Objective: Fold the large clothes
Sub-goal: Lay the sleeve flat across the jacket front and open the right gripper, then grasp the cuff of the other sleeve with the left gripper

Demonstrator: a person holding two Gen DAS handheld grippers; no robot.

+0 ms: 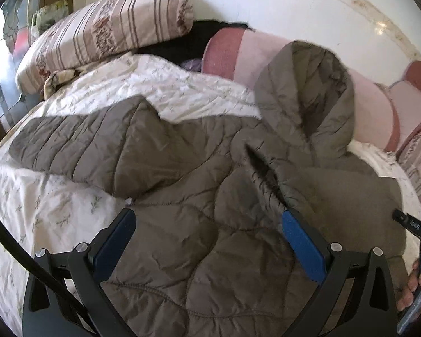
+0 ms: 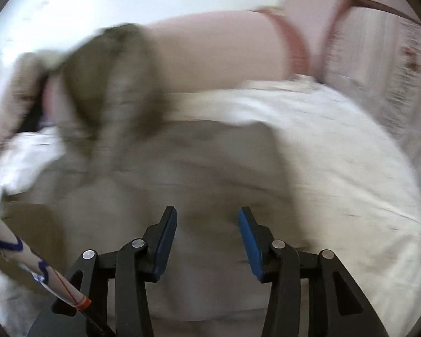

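Note:
A brown quilted hooded jacket lies spread on a bed. Its hood stands up against a pink bolster, and one sleeve stretches out to the left. My left gripper hangs just above the jacket's body, jaws wide open and holding nothing. The right wrist view is blurred. It shows the jacket below my right gripper, whose blue pads stand apart with no cloth between them. The hood is at upper left there. A hand shows at the lower right edge.
The white flowered bedspread lies under the jacket. A striped pillow and a pink bolster lie along the white wall. More pink cushions sit at the far right. A white strip with blue and red marks crosses the lower left.

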